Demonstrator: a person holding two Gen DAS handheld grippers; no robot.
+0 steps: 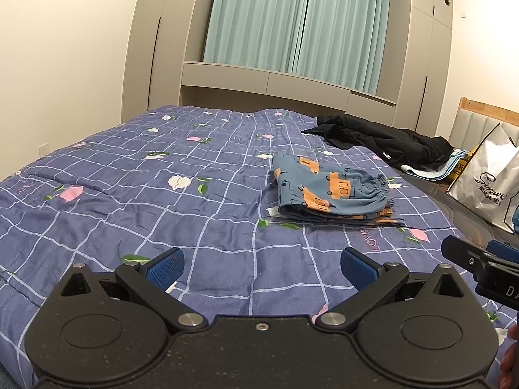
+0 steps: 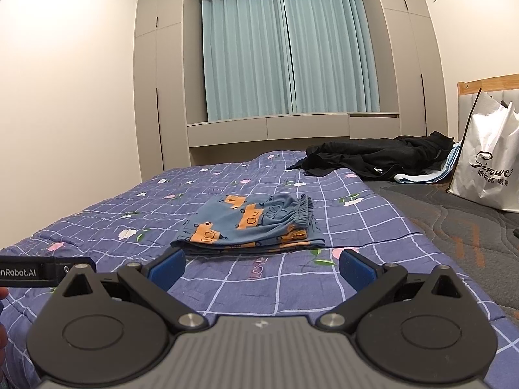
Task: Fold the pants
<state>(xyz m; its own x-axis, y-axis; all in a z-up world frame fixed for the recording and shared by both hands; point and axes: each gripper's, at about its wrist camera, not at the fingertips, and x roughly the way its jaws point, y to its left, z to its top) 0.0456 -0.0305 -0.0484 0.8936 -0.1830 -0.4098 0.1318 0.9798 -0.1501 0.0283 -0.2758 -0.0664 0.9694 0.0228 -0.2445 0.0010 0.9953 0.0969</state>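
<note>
Both cams sit low over the near edge of the bed (image 1: 129, 194), riding just behind their own gripper fingers and looking forward across the blue checked quilt toward the teal curtains (image 2: 288, 52) and the grey wardrobes. The left wrist view sits further left and is tilted a bit, so the folded pants (image 1: 331, 191) land right of centre; the right wrist view has them near centre (image 2: 249, 223) and a bit closer. Both share the pants, curtains, black clothes pile (image 1: 382, 139) and white shopping bag (image 2: 489, 162). Each one catches the other gripper at its edge.
</note>
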